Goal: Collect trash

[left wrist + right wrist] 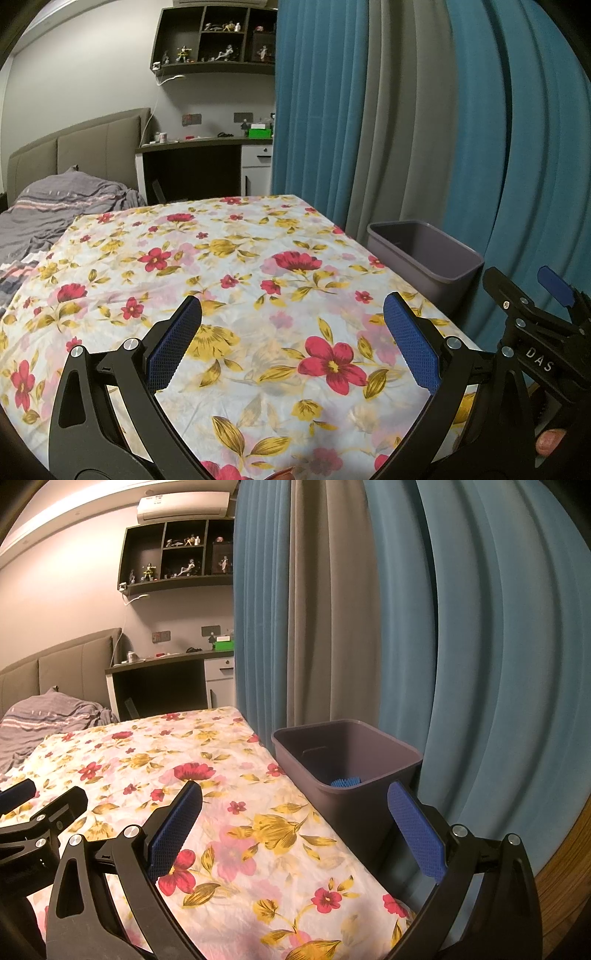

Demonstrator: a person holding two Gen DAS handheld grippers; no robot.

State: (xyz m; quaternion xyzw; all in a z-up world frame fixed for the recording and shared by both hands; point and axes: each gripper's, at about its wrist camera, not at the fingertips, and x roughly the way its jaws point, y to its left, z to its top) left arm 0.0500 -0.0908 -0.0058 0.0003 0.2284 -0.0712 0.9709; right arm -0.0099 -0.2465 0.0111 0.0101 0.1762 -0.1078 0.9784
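A grey plastic bin [354, 775] stands at the right edge of the floral-clothed table [207, 775], against the curtain. A blue ridged item [345, 782] lies at its bottom. The same bin [424, 254] shows in the left wrist view, its inside mostly hidden. My left gripper [291, 339] hovers open over the floral cloth [221, 266] with nothing between its fingers. My right gripper [295, 834] is open too, straddling the table's right edge just short of the bin. The right gripper [546, 317] appears at the right of the left wrist view, a fingertip of the person below it.
Blue and grey curtains [406, 627] hang close behind the bin. A bed with a grey blanket [55, 214] lies beyond the table on the left. A desk [207, 155] and wall shelves with figurines [218, 37] stand at the back.
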